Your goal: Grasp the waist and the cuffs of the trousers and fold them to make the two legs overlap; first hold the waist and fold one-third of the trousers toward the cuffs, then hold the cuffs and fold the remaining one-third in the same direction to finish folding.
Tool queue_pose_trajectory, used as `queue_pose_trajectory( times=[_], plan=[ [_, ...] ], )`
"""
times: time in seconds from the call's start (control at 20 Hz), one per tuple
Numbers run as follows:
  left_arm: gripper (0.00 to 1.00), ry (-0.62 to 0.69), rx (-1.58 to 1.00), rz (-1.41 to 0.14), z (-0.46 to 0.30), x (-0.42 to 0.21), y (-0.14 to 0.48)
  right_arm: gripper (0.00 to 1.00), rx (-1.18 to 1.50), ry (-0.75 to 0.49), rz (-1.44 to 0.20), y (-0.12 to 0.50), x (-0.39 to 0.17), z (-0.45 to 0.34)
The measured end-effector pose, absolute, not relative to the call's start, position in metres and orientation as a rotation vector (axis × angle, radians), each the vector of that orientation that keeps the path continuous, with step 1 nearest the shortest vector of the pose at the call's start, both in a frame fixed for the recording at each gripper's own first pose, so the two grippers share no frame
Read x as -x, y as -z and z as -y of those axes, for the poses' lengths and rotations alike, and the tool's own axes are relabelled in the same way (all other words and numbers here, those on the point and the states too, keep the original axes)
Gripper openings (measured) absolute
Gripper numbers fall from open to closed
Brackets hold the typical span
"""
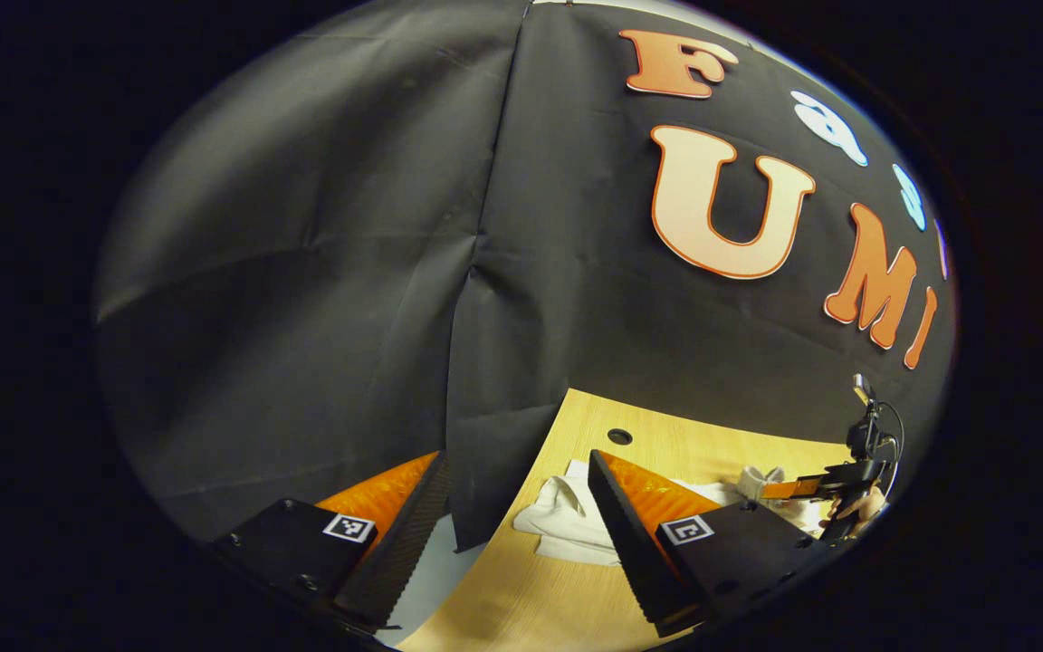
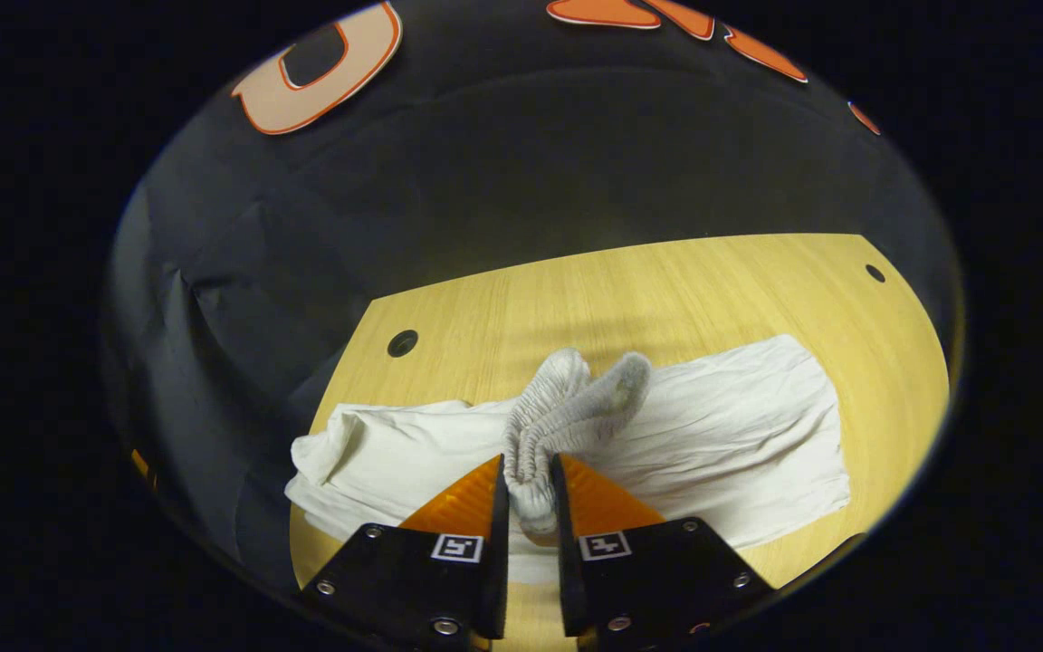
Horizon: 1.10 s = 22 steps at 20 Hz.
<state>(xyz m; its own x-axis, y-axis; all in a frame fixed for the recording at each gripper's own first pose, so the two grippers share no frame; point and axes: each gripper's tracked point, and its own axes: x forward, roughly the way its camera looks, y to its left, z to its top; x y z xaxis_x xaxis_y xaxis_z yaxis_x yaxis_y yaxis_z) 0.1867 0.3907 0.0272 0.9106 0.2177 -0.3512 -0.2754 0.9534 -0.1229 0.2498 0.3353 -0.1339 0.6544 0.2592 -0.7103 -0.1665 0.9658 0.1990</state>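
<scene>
White trousers (image 2: 730,426) lie crumpled lengthwise on the wooden table (image 2: 666,281). My right gripper (image 2: 528,464) is shut on their ribbed elastic end (image 2: 576,398), lifted above the cloth in two bunched loops; I cannot tell whether it is waist or cuffs. In the left gripper view the trousers (image 1: 567,521) lie just beyond my left gripper (image 1: 517,457), which hangs open above the table's end with nothing between its fingers. Farther right in that view, the right gripper (image 1: 825,484), held by a hand (image 1: 856,512), grips the elastic end (image 1: 761,480).
The table has a round hole near one corner (image 2: 402,342) and another at the far side (image 2: 875,272). Black cloth walls (image 1: 349,272) stand close behind the table. Bare wood (image 1: 521,598) lies in front of the trousers.
</scene>
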Motion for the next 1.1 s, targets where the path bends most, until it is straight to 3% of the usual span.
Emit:
queue_pose_trajectory(
  times=[0.05,0.1,0.2,0.25,0.35,0.45,0.7,1.1],
  plan=[
    [0.99,-0.257,0.178,-0.342,-0.391,-0.187,-0.027,0.20,-0.123,-0.262,-0.827,0.130,-0.254,-0.333],
    [0.99,-0.258,0.184,-0.345,-0.391,-0.188,-0.026,0.38,-0.134,-0.285,-0.830,0.127,-0.256,-0.333],
    [0.99,-0.259,0.189,-0.352,-0.390,-0.190,-0.020,0.57,-0.145,-0.305,-0.821,0.116,-0.247,-0.332],
    [0.99,-0.257,0.191,-0.356,-0.388,-0.190,-0.018,0.76,-0.138,-0.305,-0.811,0.109,-0.244,-0.331],
    [0.99,-0.248,0.223,-0.380,-0.383,-0.193,-0.008,0.99,-0.115,-0.291,-0.801,0.114,-0.245,-0.331],
    [0.96,-0.235,0.318,-0.410,-0.374,-0.197,0.009,0.99,-0.119,-0.280,-0.785,0.110,-0.243,-0.324],
    [0.99,-0.197,0.692,-0.506,-0.346,-0.207,0.057,0.99,-0.159,-0.259,-0.763,0.093,-0.239,-0.300],
    [0.99,-0.331,1.129,-0.672,-0.333,-0.199,0.161,0.99,-0.228,-0.177,-0.773,0.084,-0.225,-0.243]
  ],
)
